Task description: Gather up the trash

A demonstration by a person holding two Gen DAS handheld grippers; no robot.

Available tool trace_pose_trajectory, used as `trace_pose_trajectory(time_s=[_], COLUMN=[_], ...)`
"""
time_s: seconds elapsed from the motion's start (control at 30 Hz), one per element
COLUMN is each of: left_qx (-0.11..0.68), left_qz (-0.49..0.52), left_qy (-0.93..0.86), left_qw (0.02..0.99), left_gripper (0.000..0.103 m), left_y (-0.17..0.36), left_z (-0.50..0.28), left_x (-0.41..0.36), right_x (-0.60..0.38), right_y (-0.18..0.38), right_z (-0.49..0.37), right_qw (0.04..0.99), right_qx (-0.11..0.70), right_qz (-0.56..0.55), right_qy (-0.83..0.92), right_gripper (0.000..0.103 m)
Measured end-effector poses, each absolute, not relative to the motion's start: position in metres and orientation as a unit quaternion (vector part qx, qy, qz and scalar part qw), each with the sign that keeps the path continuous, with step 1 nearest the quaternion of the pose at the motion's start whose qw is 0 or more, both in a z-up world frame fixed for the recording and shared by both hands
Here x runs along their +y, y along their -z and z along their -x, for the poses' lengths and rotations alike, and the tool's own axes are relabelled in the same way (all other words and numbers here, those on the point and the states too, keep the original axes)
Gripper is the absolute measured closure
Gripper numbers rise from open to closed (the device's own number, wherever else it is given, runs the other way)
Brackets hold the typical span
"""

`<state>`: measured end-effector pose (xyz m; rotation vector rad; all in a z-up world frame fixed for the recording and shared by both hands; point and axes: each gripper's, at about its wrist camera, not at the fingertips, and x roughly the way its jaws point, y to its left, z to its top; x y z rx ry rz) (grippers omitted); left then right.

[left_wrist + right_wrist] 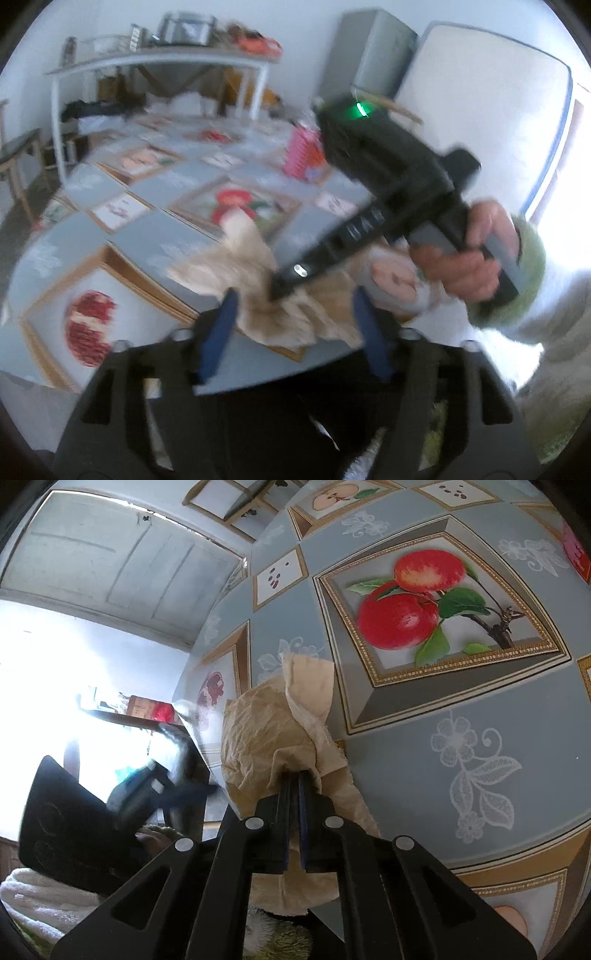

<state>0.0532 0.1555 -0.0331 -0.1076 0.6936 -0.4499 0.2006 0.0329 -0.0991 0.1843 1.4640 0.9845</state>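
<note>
A crumpled beige paper point(229, 266) lies at the near edge of the table point(166, 229), which is covered by a grey-blue cloth printed with fruit pictures. My right gripper point(295, 775) is shut on a fold of the paper point(258, 731); in the left wrist view it reaches in from the upper right, its tip point(275, 290) buried in the paper. My left gripper point(294, 293) stands open, its blue pads point(221, 325) wide apart on either side of the paper's near part and not pressing on it. The left wrist view is blurred.
A pink package point(301, 155) stands on the far side of the table. Behind it are a grey metal shelf table point(166, 62) loaded with items, a grey cabinet point(373, 48) and a white panel point(480, 110). A chair point(18, 155) is at the left. A hand point(461, 254) grips the right tool.
</note>
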Motion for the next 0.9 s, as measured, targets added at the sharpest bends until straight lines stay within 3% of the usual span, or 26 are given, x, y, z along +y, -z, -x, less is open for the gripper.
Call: trace_pose_trajectory(time_s=[0.27,0.43,0.5,0.7,0.9], left_qx=[0.381,0.394,0.409,0.411,0.419], left_qz=[-0.062,-0.069,-0.064,-0.068,-0.067], left_qy=[0.178,0.192,0.19,0.188,0.184], left_qw=[0.905,0.896,0.89,0.89,0.886], left_gripper=[0.027,0.028,0.038,0.056,0.07], left_y=[0.053,0.058,0.064,0.063,0.062], left_z=[-0.078,-0.087,-0.092,-0.093,-0.096], left_x=[0.128,0.115,0.115,0.111,0.109], right_x=[0.024,0.019,0.016,0.01,-0.017], right_y=[0.106,0.109,0.11,0.108,0.076], right_z=[-0.205,-0.208,-0.208,-0.208,-0.209], right_qw=[0.615,0.603,0.6,0.599,0.663], right_qx=[0.652,0.657,0.657,0.651,0.602], right_qz=[-0.117,-0.135,-0.14,-0.149,-0.137], right_qy=[-0.428,-0.431,-0.434,-0.442,-0.424], right_gripper=[0.1,0.1,0.1,0.096,0.082])
